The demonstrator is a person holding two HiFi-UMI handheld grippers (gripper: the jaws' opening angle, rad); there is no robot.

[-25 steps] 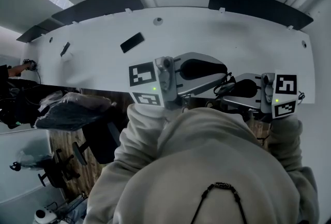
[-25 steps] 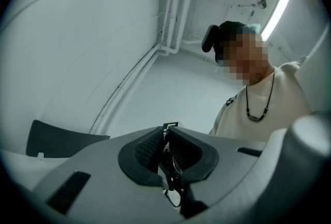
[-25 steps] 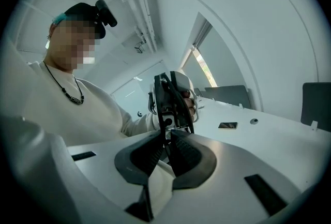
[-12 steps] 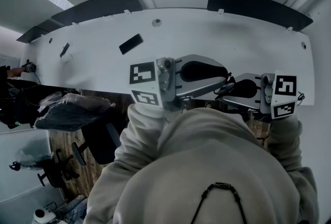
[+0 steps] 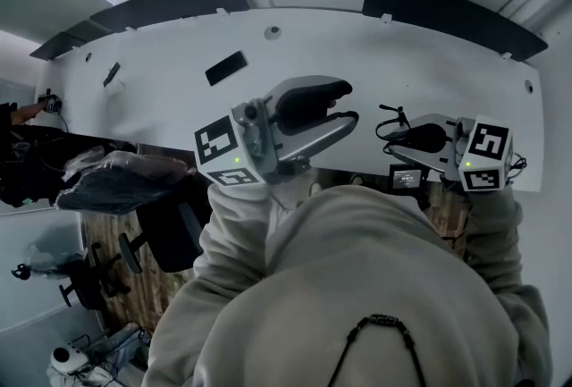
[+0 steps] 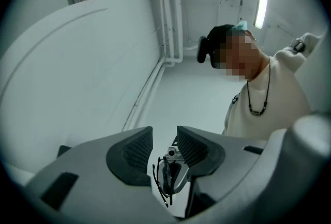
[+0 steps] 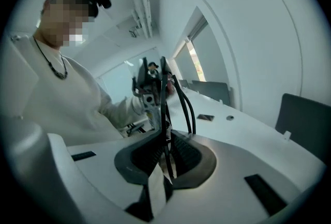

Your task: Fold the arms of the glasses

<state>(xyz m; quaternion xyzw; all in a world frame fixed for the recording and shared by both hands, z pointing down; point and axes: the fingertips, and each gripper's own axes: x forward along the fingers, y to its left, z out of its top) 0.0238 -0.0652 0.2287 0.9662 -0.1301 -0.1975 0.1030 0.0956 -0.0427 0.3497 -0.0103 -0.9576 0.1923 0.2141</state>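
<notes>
Two things crowd the far left of my head view: a plastic-wrapped bundle, its contents unreadable, and a dark office chair partly behind it. On the white desk a black slab lies flat, possibly a phone; I cannot tell.

My left gripper hangs over the desk's middle. Its jaws have just been opening and now stand apart, with nothing between the ribbed pads. Through that gap, the left gripper view shows only the right gripper and the glasses beyond, small and edge-on.

Further right, the right gripper pinches the glasses just off the left tool's tips. In the right gripper view the pads press on the thin black frame, which rises upright; the lenses are hard to make out and the lower part is hidden in the jaws. My cream sweater covers the desk's near edge.
</notes>
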